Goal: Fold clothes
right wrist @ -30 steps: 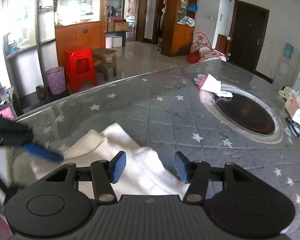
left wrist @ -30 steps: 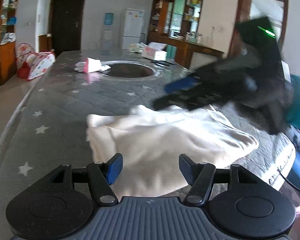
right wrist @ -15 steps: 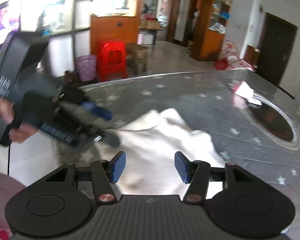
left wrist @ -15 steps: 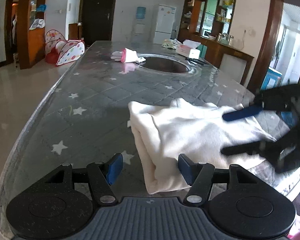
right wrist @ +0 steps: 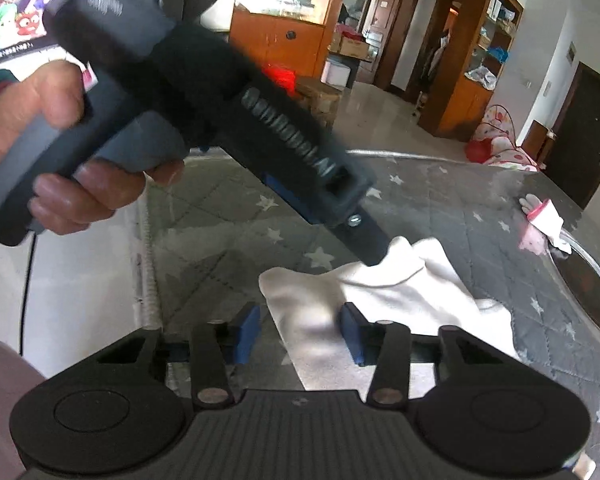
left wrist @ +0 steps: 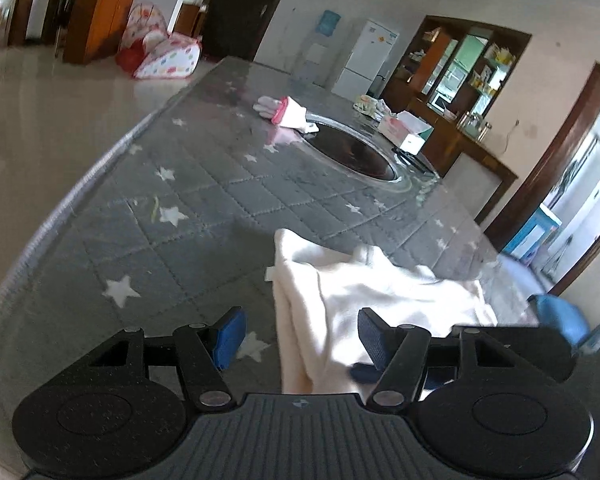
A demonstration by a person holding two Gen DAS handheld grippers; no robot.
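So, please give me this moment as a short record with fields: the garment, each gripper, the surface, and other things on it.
garment: white cloth, bunched on the table, partly folded
left gripper: open, garment edge between the fingers
right gripper: open, low over the near part of the garment
surface: grey star-patterned table cover
other things: pink-and-white glove, tissue box

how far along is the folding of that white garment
Partly done: the white garment lies bunched and doubled over on the star-patterned table, not a neat fold. In hand: nothing; the left gripper and right gripper are open beside it. Left: flatten and finish folding.
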